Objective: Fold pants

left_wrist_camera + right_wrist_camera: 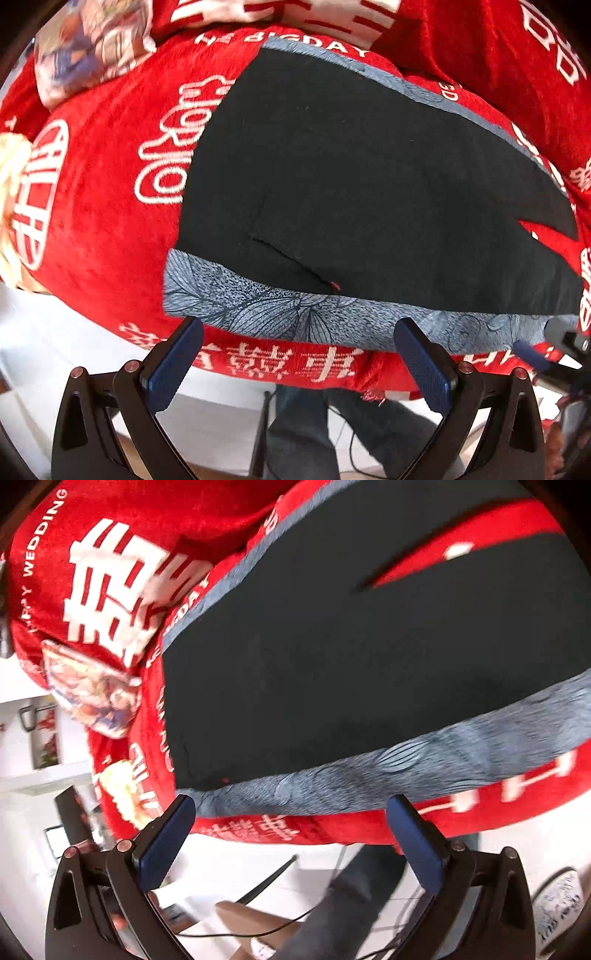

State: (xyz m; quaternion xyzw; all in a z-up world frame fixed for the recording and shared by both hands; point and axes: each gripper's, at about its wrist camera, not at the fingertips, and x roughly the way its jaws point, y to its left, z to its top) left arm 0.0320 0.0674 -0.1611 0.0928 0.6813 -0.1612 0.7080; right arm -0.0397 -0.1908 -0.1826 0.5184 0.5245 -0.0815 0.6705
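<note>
Black pants (369, 192) with a grey-blue leaf-print side band (295, 317) lie flat on a red blanket (103, 229); the two legs part at the right (546, 236). They also show in the right wrist view (351, 657) with the grey band (406, 771) along the near edge. My left gripper (299, 350) is open and empty, just short of the near band. My right gripper (291, 827) is open and empty at the bed's near edge, close to the same band. The right gripper's tip shows at the left wrist view's right edge (561, 336).
The red blanket with white lettering covers the bed; its front edge (280, 373) overhangs a white floor (44, 339). A printed pillow (88, 48) lies at the far left. Someone's jeans-clad legs (306, 432) and a cable (258, 932) are below the edge.
</note>
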